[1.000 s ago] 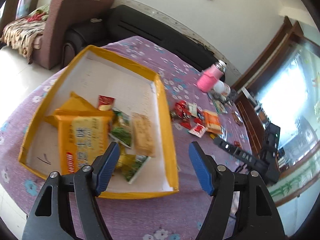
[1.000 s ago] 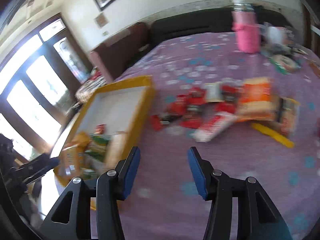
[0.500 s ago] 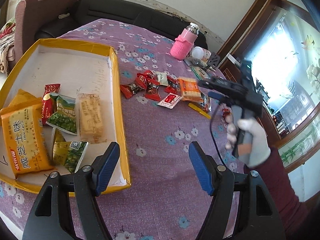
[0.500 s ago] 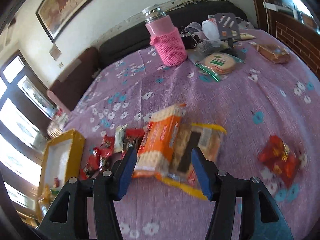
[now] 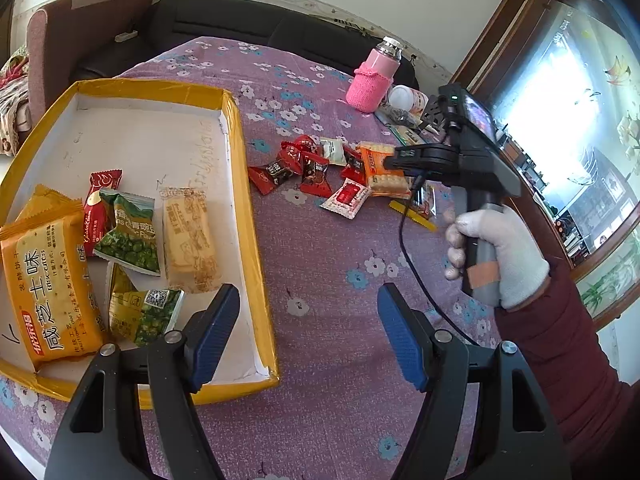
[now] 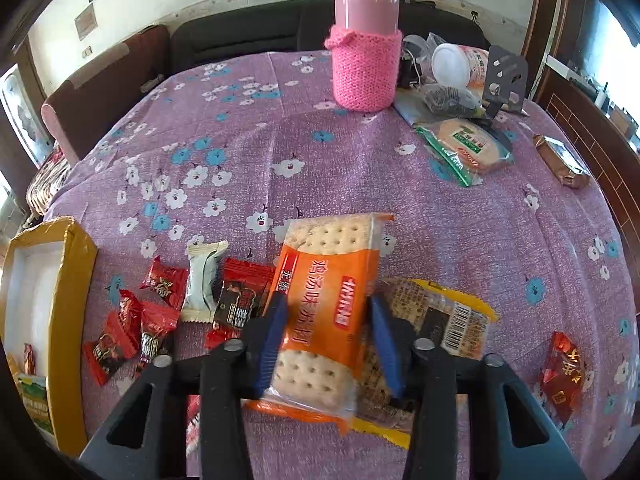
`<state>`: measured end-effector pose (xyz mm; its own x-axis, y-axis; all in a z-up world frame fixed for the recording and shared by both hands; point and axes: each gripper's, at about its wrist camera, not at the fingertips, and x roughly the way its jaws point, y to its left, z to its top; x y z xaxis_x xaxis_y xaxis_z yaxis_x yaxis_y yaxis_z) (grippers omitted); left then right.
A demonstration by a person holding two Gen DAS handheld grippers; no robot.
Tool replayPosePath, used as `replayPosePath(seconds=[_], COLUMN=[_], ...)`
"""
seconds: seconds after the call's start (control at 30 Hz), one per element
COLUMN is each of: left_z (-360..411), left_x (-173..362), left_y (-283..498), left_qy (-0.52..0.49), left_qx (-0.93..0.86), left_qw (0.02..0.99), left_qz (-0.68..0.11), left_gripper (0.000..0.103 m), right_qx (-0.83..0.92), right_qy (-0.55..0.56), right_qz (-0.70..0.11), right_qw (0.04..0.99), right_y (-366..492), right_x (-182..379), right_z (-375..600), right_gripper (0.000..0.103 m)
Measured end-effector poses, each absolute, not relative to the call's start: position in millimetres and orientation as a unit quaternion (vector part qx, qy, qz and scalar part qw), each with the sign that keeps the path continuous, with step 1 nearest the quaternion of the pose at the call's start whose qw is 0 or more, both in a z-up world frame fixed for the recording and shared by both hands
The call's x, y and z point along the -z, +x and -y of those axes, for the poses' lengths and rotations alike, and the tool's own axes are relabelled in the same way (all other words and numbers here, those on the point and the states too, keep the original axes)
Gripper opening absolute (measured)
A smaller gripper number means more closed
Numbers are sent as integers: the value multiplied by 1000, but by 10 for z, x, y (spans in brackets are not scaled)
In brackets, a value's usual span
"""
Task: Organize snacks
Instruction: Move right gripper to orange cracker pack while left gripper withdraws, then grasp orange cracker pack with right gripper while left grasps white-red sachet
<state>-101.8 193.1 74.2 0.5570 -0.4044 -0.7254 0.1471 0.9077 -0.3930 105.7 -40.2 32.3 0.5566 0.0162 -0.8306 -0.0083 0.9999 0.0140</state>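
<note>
While the left gripper (image 5: pixel 308 328) hangs over the near right corner of the yellow-rimmed box (image 5: pixel 246 200), the right gripper (image 6: pixel 328 340) has swung across the table from the box side to the loose pile of snacks on the purple flowered cloth (image 6: pixel 360 168), and its jaws have just been closing on the orange cracker packet (image 6: pixel 328 304). Both blue pads now bear on the packet's long sides, and the wrapper looks pinched between them, so I take it as gripped though not lifted: it lies partly over a yellow-edged packet (image 6: pixel 448 320) toward the cloth's right side. That suggests the next snack for the box is chosen, and what remains is the carry to the left.

Left-hand fingers (image 5: pixel 216 332) stand fairly wide with nothing between them, touching nothing.

Inside the box already lie a big orange biscuit bag (image 5: pixel 48 288), green pea packets (image 5: pixel 128 232) and a pale cracker bar (image 5: pixel 188 240), gathered toward its near edge. Red candies (image 6: pixel 136 328) and a white sachet (image 6: pixel 202 280) wait on the cloth between the box's right wall and the gripped packet, with one more red candy (image 6: pixel 562 376) off toward the right edge.
</note>
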Motion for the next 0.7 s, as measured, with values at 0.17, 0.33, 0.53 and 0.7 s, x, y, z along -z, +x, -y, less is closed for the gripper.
replayPosePath(seconds=[0.17,0.33,0.53,0.7], left_z=[-1819,-1670,-1692,-1805], left_x=[-753,-771,-855,-850], left_y=[-1029,-1064,-1106,-1093], left_qy=[-137,-129,-121,-124], left_qx=[162,167,161,151], left_qw=[870,869,876,880], left_qz=[-445,-447,-439,-432], left_gripper=[71,71,71,71], right_qx=[-56,-62,-22,-31], right_qy=[10,61,48,18], right_qz=[-486,-490,-514,-513], right_qw=[872,867,856,858], right_y=[821,891,1243,1201], right_x=[-355,-391,-222,-110], right_z=[525,562,353,249], right_gripper=[17,42,62,57])
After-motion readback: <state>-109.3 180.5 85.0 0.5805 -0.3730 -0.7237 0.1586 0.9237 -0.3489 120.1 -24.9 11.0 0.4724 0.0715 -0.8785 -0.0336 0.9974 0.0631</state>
